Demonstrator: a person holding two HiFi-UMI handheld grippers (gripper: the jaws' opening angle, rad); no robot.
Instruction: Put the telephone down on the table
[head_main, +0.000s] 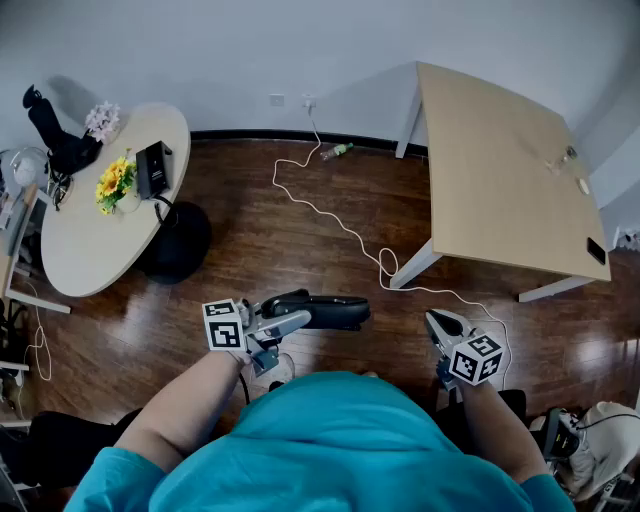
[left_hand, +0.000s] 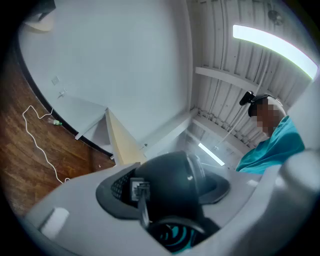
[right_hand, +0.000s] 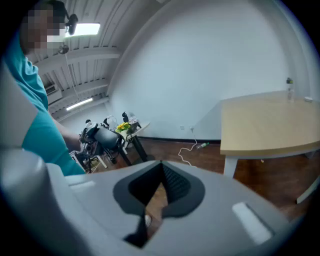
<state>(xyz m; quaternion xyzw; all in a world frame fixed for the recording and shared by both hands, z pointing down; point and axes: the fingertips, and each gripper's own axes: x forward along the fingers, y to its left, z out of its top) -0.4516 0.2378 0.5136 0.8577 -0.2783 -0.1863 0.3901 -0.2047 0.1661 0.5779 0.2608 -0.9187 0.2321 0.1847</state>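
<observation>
A black telephone handset (head_main: 325, 310) lies level between the jaws of my left gripper (head_main: 290, 318), held over the wooden floor in front of the person's teal shirt. In the left gripper view the handset (left_hand: 172, 187) fills the space between the grey jaws, end-on, with its cord socket showing. My right gripper (head_main: 440, 325) hangs to the right, tilted down, with nothing in it. In its own view the right gripper (right_hand: 161, 165) has its dark pads meeting at the tips. The telephone's black base (head_main: 152, 168) sits on the round white table (head_main: 90, 240) at the far left.
A rectangular wooden table (head_main: 500, 170) stands at the right, with small items near its far edge. Yellow flowers (head_main: 115, 182) and dark gear share the round table. A white cable (head_main: 340, 225) snakes across the floor from the wall socket.
</observation>
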